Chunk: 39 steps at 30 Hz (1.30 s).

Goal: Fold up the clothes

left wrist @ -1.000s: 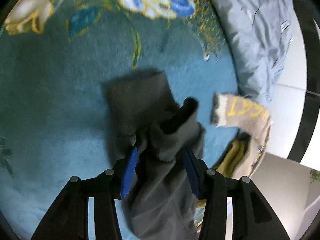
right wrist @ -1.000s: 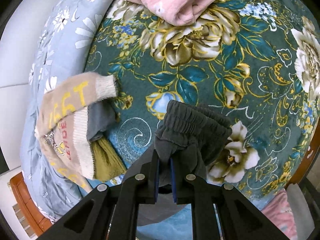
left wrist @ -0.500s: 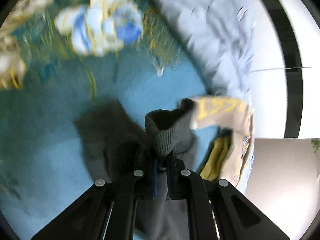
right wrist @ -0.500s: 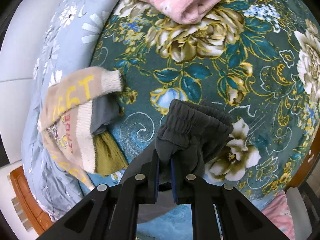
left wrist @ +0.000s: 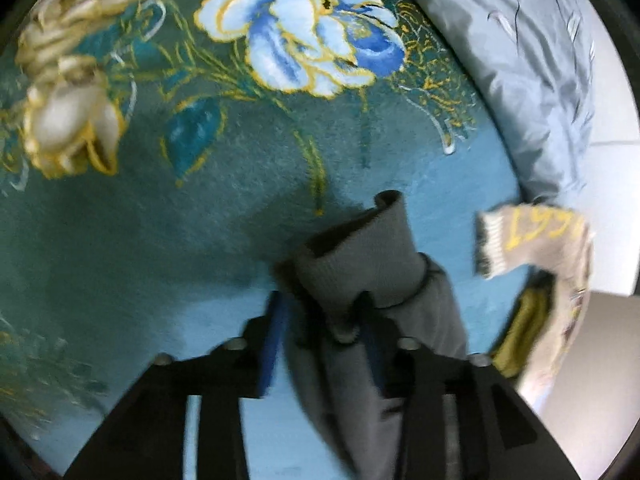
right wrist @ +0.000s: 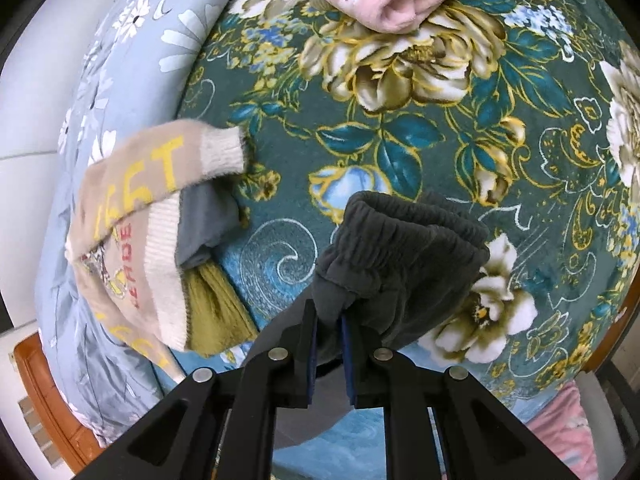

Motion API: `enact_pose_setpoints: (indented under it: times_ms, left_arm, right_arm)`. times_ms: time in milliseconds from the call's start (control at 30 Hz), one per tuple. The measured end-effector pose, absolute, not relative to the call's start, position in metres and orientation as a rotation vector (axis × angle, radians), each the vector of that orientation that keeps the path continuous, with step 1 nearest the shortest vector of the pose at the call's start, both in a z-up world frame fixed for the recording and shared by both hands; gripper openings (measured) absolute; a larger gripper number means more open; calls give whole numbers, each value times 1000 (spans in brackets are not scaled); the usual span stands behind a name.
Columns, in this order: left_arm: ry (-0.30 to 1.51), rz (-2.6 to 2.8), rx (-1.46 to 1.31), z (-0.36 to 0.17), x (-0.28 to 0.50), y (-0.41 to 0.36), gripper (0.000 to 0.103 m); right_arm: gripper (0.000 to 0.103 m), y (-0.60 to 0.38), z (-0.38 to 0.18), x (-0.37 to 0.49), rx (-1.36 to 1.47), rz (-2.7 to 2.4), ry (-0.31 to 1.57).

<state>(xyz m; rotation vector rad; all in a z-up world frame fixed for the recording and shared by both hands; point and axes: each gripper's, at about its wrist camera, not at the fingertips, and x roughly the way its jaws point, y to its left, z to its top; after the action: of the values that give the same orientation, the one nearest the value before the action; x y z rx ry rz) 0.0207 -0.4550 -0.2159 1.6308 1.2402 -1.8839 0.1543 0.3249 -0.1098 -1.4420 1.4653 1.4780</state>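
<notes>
Trousers (right wrist: 404,248) hang above blanket (right wrist: 440,148), right claw (right wrist: 328,332) pinched on waistband, left claw (left wrist: 320,320) parted around ribbed cuff (left wrist: 360,256); holding opposite ends likely keeps the cloth stretched for folding

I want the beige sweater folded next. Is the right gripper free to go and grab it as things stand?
Probably not yet: the right gripper is shut on the dark grey garment. Nothing lies between it and the beige sweater to its left, so once it lets go the way looks open.

Home bedroom: floral blanket (right wrist: 460,128), duvet (right wrist: 120,80).
</notes>
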Motion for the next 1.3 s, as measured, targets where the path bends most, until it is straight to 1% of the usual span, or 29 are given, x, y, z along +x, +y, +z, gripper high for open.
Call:
enact_pose_setpoints:
  times_ms: [33,67,100,167,200,233,333,500,567,600,633,667,733,800,833,867,967,1033,1167,1300]
  left_arm:
    - [1229,-1877,1640,-219,21,-455,51]
    - [1222,-1870,1647,-222,21,-456,53]
    - [1255,-1857,1641,-227,22,-457,55]
    - [1405,-1799,1596,-239,26,-463,55]
    - [1477,-1764,1571,-245,29,-466,55]
    - [1545,-1730,1544,-250,32,-468,55]
    - [1644,-1693,1485,-258,38,-470,55]
    - [1630,-1718,1473,-259,34,-470,55]
    - [1636,-1711,1468,-258,32,-470,55]
    - [1627,-1717,1468,-256,33,-469,53]
    - [1617,-1731,1463,-254,31,-468,41]
    - [1605,-1745,1460,-251,30,-467,36]
    - [1534,-1756,1467,-238,33,-463,22]
    - [1481,-1784,1466,-225,28,-459,14]
    - [1469,-1800,1455,-216,27,-458,13]
    - [1462,-1816,1441,-207,26,-458,12]
    - [1556,-1848,1279,-174,43,-474,11]
    - [1466,-1846,1270,-165,49,-484,11]
    - [1449,-1758,1294,-165,63,-487,11]
    - [1430,-1671,1316,-165,77,-489,12]
  right_arm:
    - [15,325,-111,154,-1425,1476,1479]
    - [23,326,-111,154,-1408,1474,1493]
    - [37,326,-111,154,-1372,1488,1523]
    - [55,326,-106,156,-1293,1527,1591]
    - [56,326,-102,155,-1263,1549,1618]
    - [57,326,-98,154,-1260,1568,1618]
    - [58,328,-85,152,-1247,1621,1608]
    - [59,342,-61,169,-1140,1670,1602]
    - [59,346,-57,177,-1152,1660,1573]
    - [59,347,-57,181,-1168,1657,1558]
    - [59,348,-56,185,-1183,1653,1543]
    - [59,349,-56,189,-1199,1649,1528]
    - [59,346,-61,201,-1214,1626,1526]
    - [59,343,-71,212,-1251,1595,1525]
    - [59,342,-76,216,-1271,1584,1521]
    - [59,340,-82,220,-1295,1576,1511]
    - [59,332,-102,228,-1361,1564,1497]
    - [59,327,-116,231,-1403,1558,1494]
    - [59,316,-146,238,-1487,1546,1485]
    - [59,305,-185,239,-1489,1473,1569]
